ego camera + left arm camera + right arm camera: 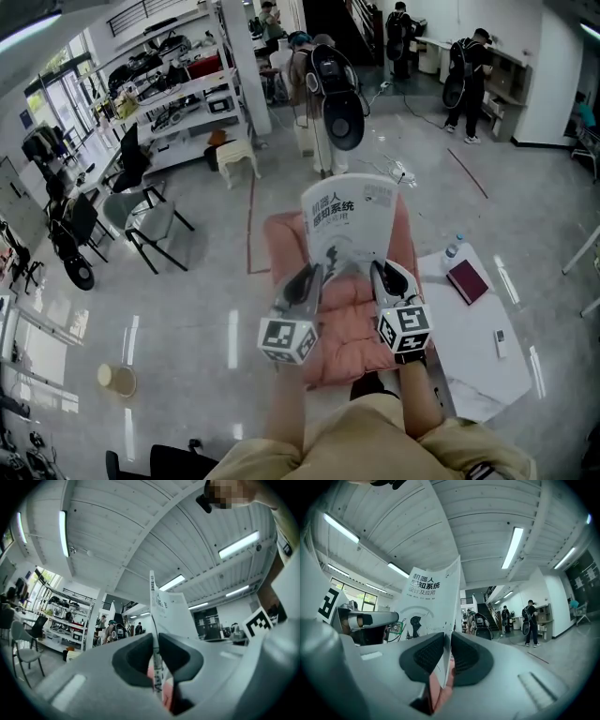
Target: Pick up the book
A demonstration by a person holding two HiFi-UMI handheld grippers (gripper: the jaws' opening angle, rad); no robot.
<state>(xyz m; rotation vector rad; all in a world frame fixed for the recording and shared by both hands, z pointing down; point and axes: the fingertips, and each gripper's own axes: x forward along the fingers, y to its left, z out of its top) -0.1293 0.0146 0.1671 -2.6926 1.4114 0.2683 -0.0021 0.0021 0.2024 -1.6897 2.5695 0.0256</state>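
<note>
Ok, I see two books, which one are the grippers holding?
The white book, held upright with the left gripper and right gripper each clamped on its lower edge. The dark red book lies flat on the white table, untouched.

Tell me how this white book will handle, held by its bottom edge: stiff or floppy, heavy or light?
Probably floppy: the book looks like a thin softcover, its cover bowing above the left gripper and right gripper. Likely light, since narrow pinches at its lower edge hold it upright. It may sag or twist if one side releases.
</note>
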